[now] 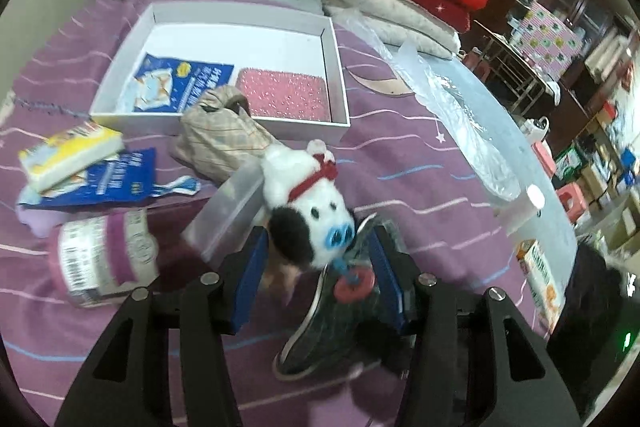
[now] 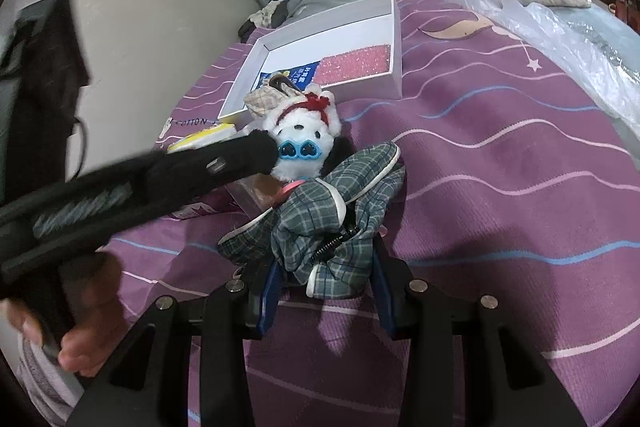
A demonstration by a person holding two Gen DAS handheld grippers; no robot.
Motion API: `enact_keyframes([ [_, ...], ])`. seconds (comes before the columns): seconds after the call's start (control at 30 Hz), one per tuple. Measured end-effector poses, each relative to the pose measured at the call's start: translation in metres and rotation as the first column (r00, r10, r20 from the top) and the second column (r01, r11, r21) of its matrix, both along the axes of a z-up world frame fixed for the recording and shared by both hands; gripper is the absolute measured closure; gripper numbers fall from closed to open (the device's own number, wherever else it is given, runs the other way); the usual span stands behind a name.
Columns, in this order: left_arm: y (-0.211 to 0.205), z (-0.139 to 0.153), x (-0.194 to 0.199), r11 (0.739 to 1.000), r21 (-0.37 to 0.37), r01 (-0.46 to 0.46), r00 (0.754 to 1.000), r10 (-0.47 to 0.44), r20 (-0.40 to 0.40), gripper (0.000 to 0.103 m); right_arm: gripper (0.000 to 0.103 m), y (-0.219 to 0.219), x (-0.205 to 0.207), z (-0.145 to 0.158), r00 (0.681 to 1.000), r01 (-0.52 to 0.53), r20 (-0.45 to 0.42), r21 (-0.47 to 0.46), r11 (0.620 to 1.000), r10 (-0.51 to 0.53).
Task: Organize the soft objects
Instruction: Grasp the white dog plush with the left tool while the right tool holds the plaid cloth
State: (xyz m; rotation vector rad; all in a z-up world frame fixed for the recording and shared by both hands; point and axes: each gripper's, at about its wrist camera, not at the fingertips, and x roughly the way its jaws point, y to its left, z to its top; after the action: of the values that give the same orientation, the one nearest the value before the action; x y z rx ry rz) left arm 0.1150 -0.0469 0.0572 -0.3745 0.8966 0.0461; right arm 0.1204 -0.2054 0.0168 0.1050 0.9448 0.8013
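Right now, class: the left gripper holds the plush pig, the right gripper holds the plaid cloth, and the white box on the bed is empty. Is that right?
Not quite: the white box holds a pink sponge pad and a blue packet, as the left wrist view shows. The rest stands.

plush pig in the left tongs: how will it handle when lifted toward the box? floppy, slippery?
Plush pig looks furry and stuffed, so probably light and squashy; the left tongs likely sink into it rather than slip. Its head sticks out well past the pads, so it may sag or swing. It touches the plaid fabric in the right tongs, which could drag along.
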Motion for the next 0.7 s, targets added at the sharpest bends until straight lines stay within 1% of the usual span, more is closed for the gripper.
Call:
enact_keyframes([
  [0.1, 0.000, -0.007, 0.012, 1.000, 0.002, -0.023, 0.999, 0.023, -0.033, 0.050, 0.064, 0.000, 0.000, -0.002, 1.000, -0.001, -0.007, 0.005, 1.000, 0.001],
  [0.13, -0.001, -0.010, 0.015, 1.000, 0.011, -0.029, 0.998, 0.029, -0.049, 0.064, 0.064, 0.000, 0.001, -0.002, 1.000, -0.001, -0.010, 0.007, 1.000, 0.001],
  [0.17, -0.001, -0.014, 0.016, 0.999, 0.015, -0.030, 0.997, 0.031, -0.068, 0.068, 0.064, -0.001, 0.001, -0.003, 1.000, -0.001, -0.014, 0.010, 1.000, 0.001],
  [0.2, -0.001, -0.017, 0.017, 1.000, 0.011, -0.029, 0.996, 0.030, -0.079, 0.070, 0.064, -0.001, 0.002, -0.003, 1.000, -0.001, -0.017, 0.011, 1.000, 0.001],
  [0.23, -0.001, -0.019, 0.016, 1.000, 0.008, -0.030, 0.996, 0.031, -0.080, 0.077, 0.064, -0.001, 0.002, -0.004, 1.000, -0.001, -0.021, 0.014, 1.000, 0.001],
  [0.33, -0.003, -0.019, 0.010, 0.999, 0.025, -0.041, 0.997, 0.043, -0.071, 0.078, 0.064, -0.002, 0.004, -0.004, 1.000, -0.001, -0.029, 0.025, 1.000, 0.001],
  [0.47, 0.001, -0.007, 0.001, 0.997, 0.040, -0.058, 0.998, 0.059, -0.034, 0.079, 0.064, -0.004, 0.005, -0.002, 1.000, -0.001, -0.031, 0.045, 0.999, 0.003],
  [0.6, 0.015, 0.010, -0.008, 0.997, 0.026, -0.069, 0.998, 0.069, 0.014, 0.079, 0.064, -0.011, 0.006, 0.009, 0.999, -0.006, -0.032, 0.121, 0.993, 0.010],
  [0.7, 0.028, 0.023, -0.009, 0.996, 0.016, -0.086, 0.996, 0.085, 0.039, 0.079, 0.064, -0.016, 0.008, 0.021, 1.000, -0.001, -0.025, 0.158, 0.987, 0.005],
])
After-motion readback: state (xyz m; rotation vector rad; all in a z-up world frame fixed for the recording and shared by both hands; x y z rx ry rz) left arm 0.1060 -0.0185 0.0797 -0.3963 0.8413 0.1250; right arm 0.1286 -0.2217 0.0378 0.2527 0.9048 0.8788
